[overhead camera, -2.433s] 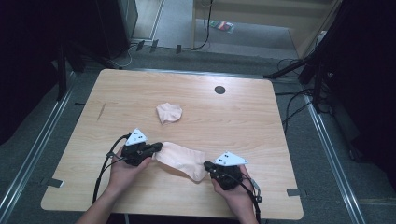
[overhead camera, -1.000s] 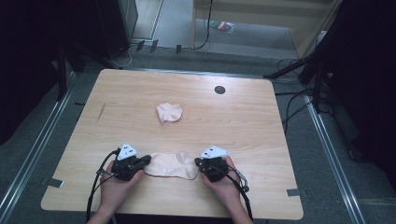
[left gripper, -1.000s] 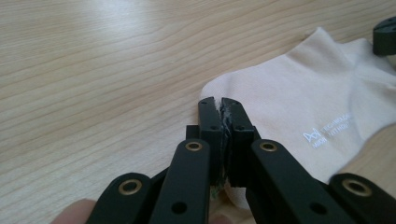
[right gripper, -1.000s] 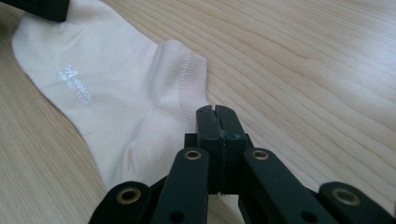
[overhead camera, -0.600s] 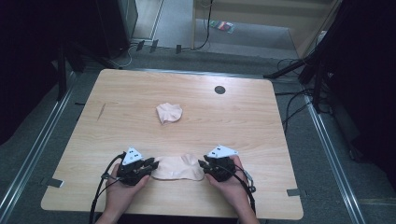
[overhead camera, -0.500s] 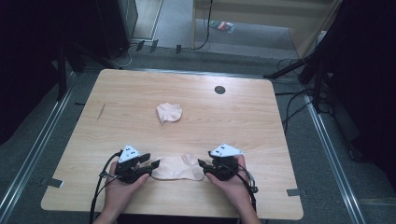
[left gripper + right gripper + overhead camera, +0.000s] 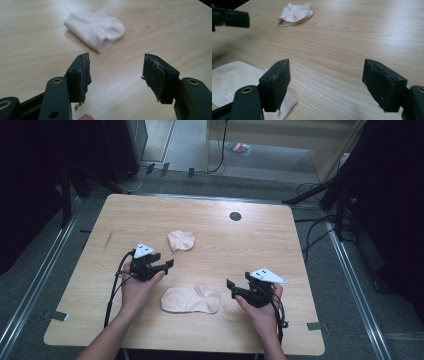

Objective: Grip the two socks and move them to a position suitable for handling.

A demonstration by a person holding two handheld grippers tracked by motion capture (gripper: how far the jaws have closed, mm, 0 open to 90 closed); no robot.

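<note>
A pale pink sock (image 7: 192, 299) (image 7: 232, 80) lies flat near the table's front edge, between my two grippers and free of both. A second, bunched-up pink sock (image 7: 181, 240) (image 7: 96, 28) (image 7: 295, 13) sits toward the table's middle. My left gripper (image 7: 170, 263) (image 7: 116, 75) hovers just short of the bunched sock and points at it. Its jaws have just been opening and nothing is between them. To the right of the flat sock, my right gripper (image 7: 230, 285) (image 7: 325, 82) has also just been opening and stands wide with bare wood between its pads.
The wooden table (image 7: 280, 250) has a small dark round hole (image 7: 235, 216) near its far edge. Cables and dark stands crowd the floor beyond and to the right. In the right gripper view the left gripper (image 7: 229, 18) shows at the top left.
Both grippers have let go of the flat sock's ends and opened. The left one moved away toward the bunched sock, the right one drew off to the right. The sock now rests on the table.
</note>
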